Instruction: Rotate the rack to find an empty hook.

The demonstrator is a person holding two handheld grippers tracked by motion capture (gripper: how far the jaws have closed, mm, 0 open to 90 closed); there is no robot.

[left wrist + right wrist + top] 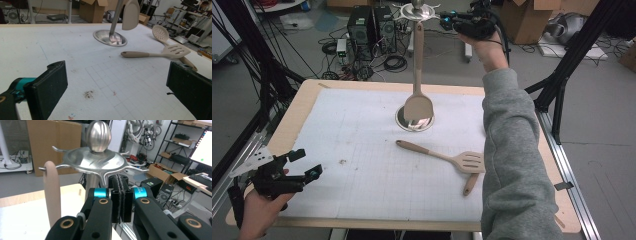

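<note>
One utensil hangs on the rack so far: a beige solid spatula (417,102), its handle looped over one of the hooks of the steel hanger top (418,12), its blade dangling just above the round steel base (414,121) in the middle of the white mat (362,165) on the counter (302,102). Judging by that, the hanging job is about a third done.

Two pieces remain on the mat, near and right of the base. A slotted turner (447,158) lies with its handle pointing left and far, and crossed beneath it is a perforated spoon (161,33), whose handle end pokes out on the near side in the high view (its round bowl is plain in the left gripper view).

Up at the far side, the right claw (451,21) sits just right of the hanger top, and its own view shows the pads (121,195) pressed flat together with nothing between them, right below the hook disc (92,161) and beside the hung handle (52,195). So it is clenched but empty; the spatula hangs on its own.

At the near left corner the left claw (307,165) rests low over the mat, released, its jaws standing wide apart around bare mat, well apart from both remaining utensils.

What is left, I judge: pick up the turner, hook it, then the spoon.
</note>
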